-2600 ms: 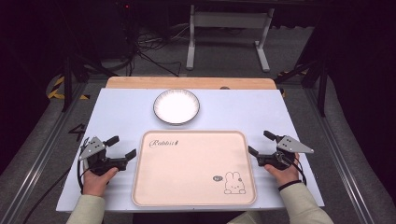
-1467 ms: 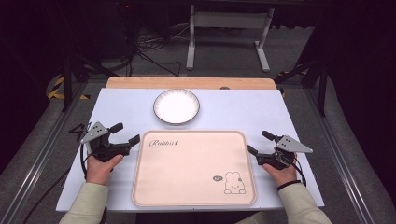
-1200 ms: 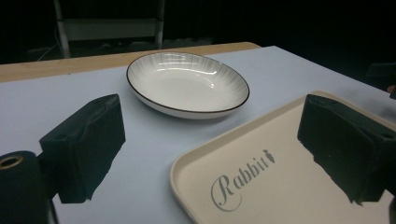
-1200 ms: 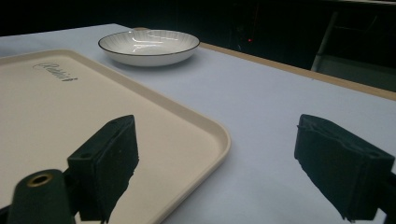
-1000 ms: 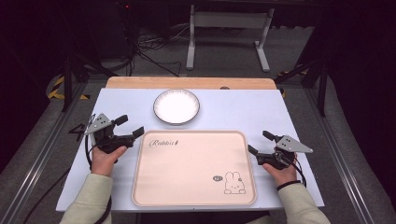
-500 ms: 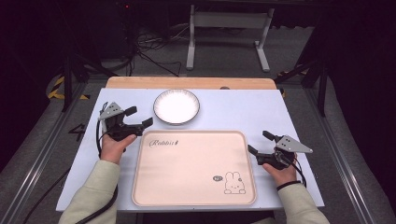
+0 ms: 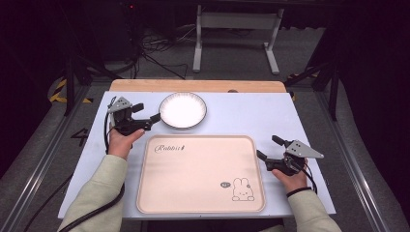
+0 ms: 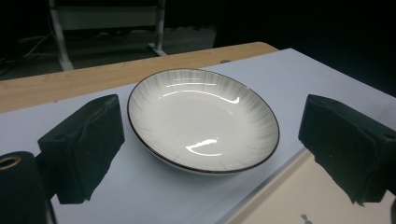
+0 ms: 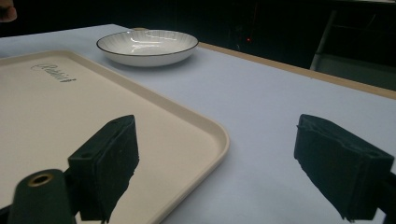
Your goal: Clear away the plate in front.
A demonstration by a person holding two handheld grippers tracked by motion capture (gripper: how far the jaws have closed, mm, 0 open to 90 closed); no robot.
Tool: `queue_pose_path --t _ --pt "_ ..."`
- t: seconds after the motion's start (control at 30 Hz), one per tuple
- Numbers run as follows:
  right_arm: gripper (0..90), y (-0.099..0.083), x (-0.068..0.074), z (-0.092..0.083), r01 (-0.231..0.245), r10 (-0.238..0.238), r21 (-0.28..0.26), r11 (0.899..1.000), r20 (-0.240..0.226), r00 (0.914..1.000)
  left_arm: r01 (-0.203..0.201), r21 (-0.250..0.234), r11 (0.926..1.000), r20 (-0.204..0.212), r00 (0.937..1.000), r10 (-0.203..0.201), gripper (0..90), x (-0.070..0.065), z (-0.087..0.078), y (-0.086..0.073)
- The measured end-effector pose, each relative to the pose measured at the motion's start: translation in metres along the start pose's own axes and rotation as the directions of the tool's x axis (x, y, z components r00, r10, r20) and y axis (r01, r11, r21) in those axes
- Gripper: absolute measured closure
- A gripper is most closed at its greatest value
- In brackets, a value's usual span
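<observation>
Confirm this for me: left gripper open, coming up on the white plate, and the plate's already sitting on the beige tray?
Not quite. The left gripper is open beside the white plate, but the plate sits on the bare table, beyond the beige tray, not on it. The high view shows this.

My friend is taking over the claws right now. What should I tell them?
Left claw: open, holding nothing, beside the left rim of the white bowl, not touching it yet. In the left gripper view its jaws stand wide on either side of the bowl.
Right claw: open, holding nothing, at the right edge of the beige tray, with one jaw over the tray's corner.
Things: the bowl sits on the table just beyond the tray; the tray is bare.
Done: the left claw is lined up on the bowl.
Left: probably grip the bowl's rim and, likely, set it on the tray.
</observation>
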State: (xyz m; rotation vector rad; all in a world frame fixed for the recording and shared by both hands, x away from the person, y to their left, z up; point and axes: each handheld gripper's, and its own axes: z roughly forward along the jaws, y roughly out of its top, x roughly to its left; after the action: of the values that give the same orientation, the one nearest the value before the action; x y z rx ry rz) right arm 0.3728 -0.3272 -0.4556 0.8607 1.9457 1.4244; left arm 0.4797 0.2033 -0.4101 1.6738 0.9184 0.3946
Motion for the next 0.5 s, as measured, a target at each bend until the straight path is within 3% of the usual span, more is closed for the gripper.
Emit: queue_pose_path --t 0.1,0.17,0.3,0.5 --pt "14.0 0.000 0.000 0.000 0.001 -0.001 0.001 1.000 0.002 1.0000 0.048 0.000 0.9988 -0.018 0.9987 -0.048 7.3 0.005 0.005 0.000" --pt "14.0 0.000 0.000 0.000 0.000 0.000 0.001 1.000 0.002 1.0000 0.051 0.004 0.9987 -0.024 0.9984 -0.051 13.1 0.007 0.008 -0.001" --pt "14.0 0.000 0.000 0.000 0.000 0.000 -0.001 1.000 0.003 1.0000 0.037 0.025 0.9990 -0.056 0.9978 -0.036 14.1 0.010 0.015 -0.002" --pt "13.9 0.000 0.001 0.000 0.003 -0.003 0.001 1.000 0.008 1.0000 0.037 0.039 0.9986 -0.069 0.9970 -0.034 14.1 0.016 0.026 -0.001"
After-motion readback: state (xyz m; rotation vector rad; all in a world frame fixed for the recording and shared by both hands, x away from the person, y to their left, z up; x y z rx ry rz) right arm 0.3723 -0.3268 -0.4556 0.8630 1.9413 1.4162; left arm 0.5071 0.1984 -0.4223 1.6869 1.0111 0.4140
